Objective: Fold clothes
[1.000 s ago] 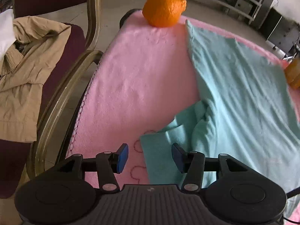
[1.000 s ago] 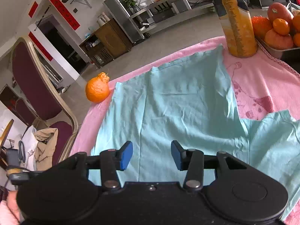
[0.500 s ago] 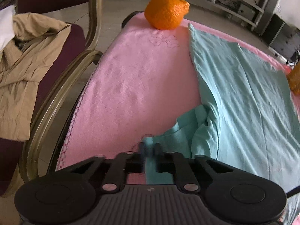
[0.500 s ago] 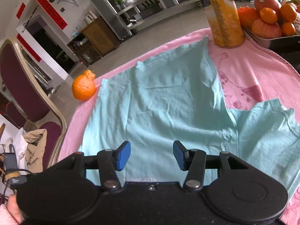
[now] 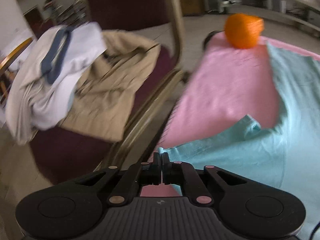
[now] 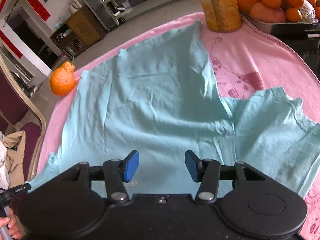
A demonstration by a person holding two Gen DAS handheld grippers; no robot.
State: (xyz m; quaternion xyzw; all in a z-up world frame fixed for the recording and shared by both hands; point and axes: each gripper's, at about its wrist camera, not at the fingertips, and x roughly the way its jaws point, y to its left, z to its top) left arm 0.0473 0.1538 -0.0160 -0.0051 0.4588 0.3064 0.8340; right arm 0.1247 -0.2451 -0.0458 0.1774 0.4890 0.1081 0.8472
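A light teal T-shirt (image 6: 156,108) lies spread on a pink blanket (image 6: 260,60), one sleeve (image 6: 276,124) at the right. In the left wrist view my left gripper (image 5: 161,156) is shut on the tip of the shirt's other sleeve (image 5: 220,146), which is pulled out toward the blanket's left edge. In the right wrist view my right gripper (image 6: 162,165) hovers open over the shirt's near part, nothing between its blue pads (image 6: 131,166). The left wrist view is blurred by motion.
An orange fruit (image 6: 62,80) sits at the blanket's far left corner. A tall jar of orange contents (image 6: 222,4) and a tray of fruit (image 6: 280,2) stand at the far right. A dark red chair (image 5: 84,152) with piled clothes (image 5: 84,84) stands beside the table's left edge.
My left gripper has shut on the sleeve tip and swung left, drawing the sleeve out. My right gripper has sunk closer to the shirt, still open.
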